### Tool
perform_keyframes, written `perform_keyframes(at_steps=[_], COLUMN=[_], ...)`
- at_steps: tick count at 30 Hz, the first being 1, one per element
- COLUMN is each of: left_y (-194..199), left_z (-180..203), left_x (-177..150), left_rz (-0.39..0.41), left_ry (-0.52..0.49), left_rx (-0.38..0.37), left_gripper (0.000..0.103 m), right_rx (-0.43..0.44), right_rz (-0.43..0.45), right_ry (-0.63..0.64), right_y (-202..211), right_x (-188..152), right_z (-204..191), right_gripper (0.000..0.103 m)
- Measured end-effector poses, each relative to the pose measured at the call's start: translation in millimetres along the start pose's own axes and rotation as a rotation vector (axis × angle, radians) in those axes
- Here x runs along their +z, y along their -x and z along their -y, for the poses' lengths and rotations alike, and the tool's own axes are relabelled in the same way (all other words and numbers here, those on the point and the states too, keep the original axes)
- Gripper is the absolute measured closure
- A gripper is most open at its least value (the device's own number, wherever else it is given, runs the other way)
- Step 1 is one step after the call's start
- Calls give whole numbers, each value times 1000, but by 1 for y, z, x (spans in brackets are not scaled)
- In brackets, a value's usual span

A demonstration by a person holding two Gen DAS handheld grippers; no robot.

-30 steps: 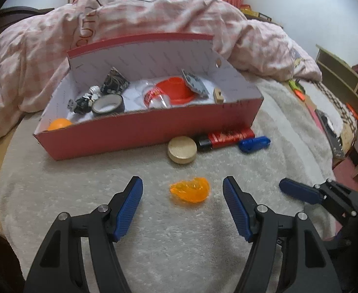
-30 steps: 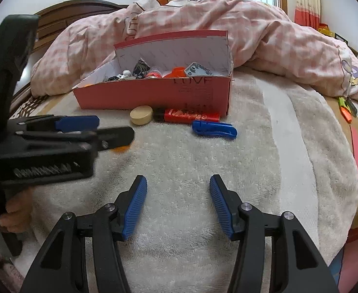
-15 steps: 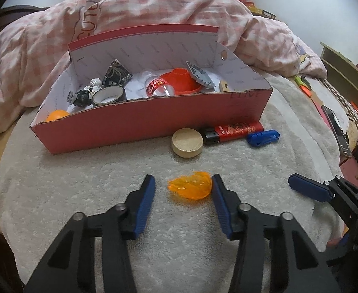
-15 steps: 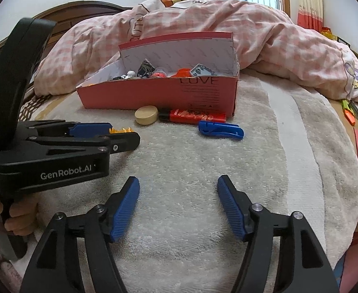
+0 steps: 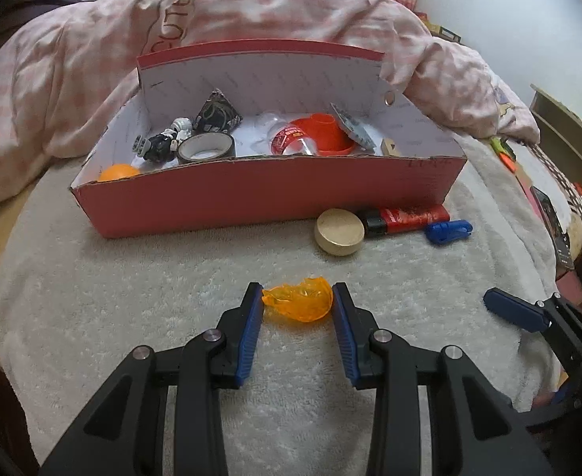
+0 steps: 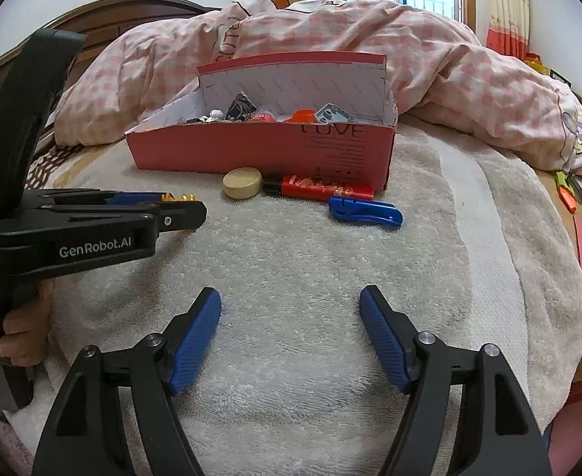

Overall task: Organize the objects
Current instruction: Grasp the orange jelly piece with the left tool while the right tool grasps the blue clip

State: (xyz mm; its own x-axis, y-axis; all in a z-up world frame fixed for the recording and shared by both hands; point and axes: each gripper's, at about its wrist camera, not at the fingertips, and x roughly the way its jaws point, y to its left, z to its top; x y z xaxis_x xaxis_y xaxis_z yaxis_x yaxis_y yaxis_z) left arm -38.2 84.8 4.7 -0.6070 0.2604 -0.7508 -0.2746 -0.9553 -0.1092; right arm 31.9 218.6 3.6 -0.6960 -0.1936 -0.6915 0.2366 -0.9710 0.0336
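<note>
Two blue pads of my left gripper [image 5: 295, 304] now touch either side of the orange plastic piece [image 5: 296, 304] lying on the towel [image 5: 132, 297] before the red box [image 5: 251, 194], so I'd squeeze gently, while my right gripper [image 6: 291, 305] hovers open.

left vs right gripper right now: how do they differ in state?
The left gripper has its jaws narrowed around the orange plastic piece, pads at its two ends; the right gripper stands wide open with nothing but towel between its pads. The left one sits nearer the red box; the right one hangs further back. Both have black frames with ribbed blue pads and point toward the box.
</note>
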Motion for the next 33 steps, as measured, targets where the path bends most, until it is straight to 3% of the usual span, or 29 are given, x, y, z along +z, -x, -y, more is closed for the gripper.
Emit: perform_keyframes(at_steps=[7, 14, 18, 24, 28, 30, 33], left_y=[-1, 1, 0, 0, 0, 0, 0], left_z=[-2, -2, -2, -2, -2, -2, -2], left_x=[-2, -4, -4, -4, -4, -4, -4], left_rz=[10, 17, 20, 20, 21, 21, 20], left_ry=[7, 7, 7, 5, 6, 5, 6], left_rx=[-15, -17, -17, -16, -16, -16, -16], left_gripper=[68, 68, 68, 68, 68, 68, 68], right_rx=[-25, -138, -122, -143, -185, -200, -200], right_rz=[37, 6, -33, -34, -19, -8, 16], right_ry=[-70, -131, -190, -178, -173, -181, -215], right_y=[5, -24, -40, -45, -44, -43, -39], right_x=[20, 49, 50, 48, 44, 43, 39], right_z=[9, 26, 35, 34, 32, 33, 37], right_gripper=[30, 30, 30, 31, 41, 51, 52])
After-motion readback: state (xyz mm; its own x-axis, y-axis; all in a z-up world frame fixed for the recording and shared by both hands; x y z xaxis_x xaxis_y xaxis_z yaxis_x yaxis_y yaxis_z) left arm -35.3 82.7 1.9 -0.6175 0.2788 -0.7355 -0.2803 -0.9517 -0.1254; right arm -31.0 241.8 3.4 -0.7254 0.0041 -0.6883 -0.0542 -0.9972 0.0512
